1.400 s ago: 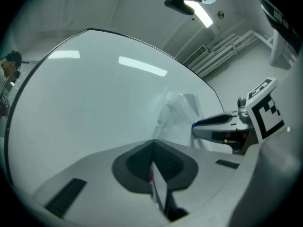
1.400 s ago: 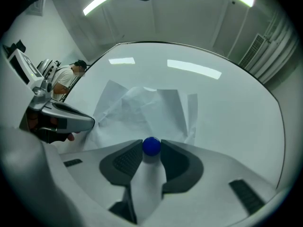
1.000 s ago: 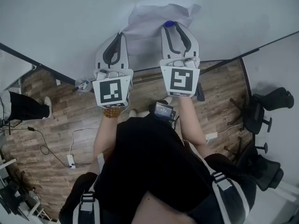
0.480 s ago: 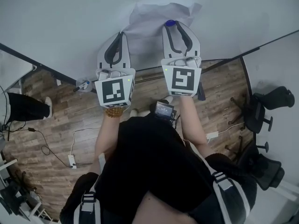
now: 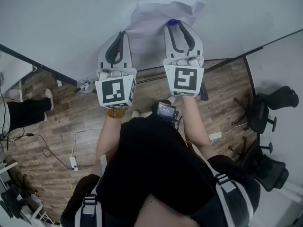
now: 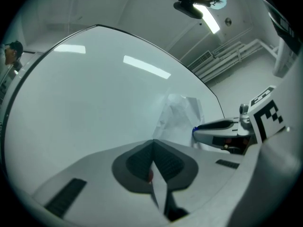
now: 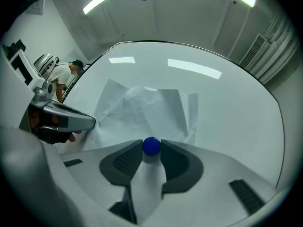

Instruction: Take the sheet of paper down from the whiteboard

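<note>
White and heavily creased, the sheet of paper lies against the whiteboard, just past the tips of both grippers in the head view. Its folds lift it off the board in places, and in the right gripper view its right edge stands up in a narrow flap.

The right gripper points at the lower edge of the sheet. Its 2 jaws stand partly apart and press from either side on a small blue magnet, which sits right at their tips with the paper behind it. Nothing else is between the dark pads; white shows through the gap below the magnet.

The left gripper is at the sheet's lower left corner. Its jaws are drawn together so the tips meet, right where the corner of the paper ends. Whether they pinch the paper there cannot be told. A small reddish spot shows deep between the pads, too small to identify.

In the head view, the 2 grippers are held side by side, near each other but apart. Below them are the person's black clothing, a wood floor with a cable, and 2 black office chairs at the right. Another person stands far off beyond the board's left edge.
</note>
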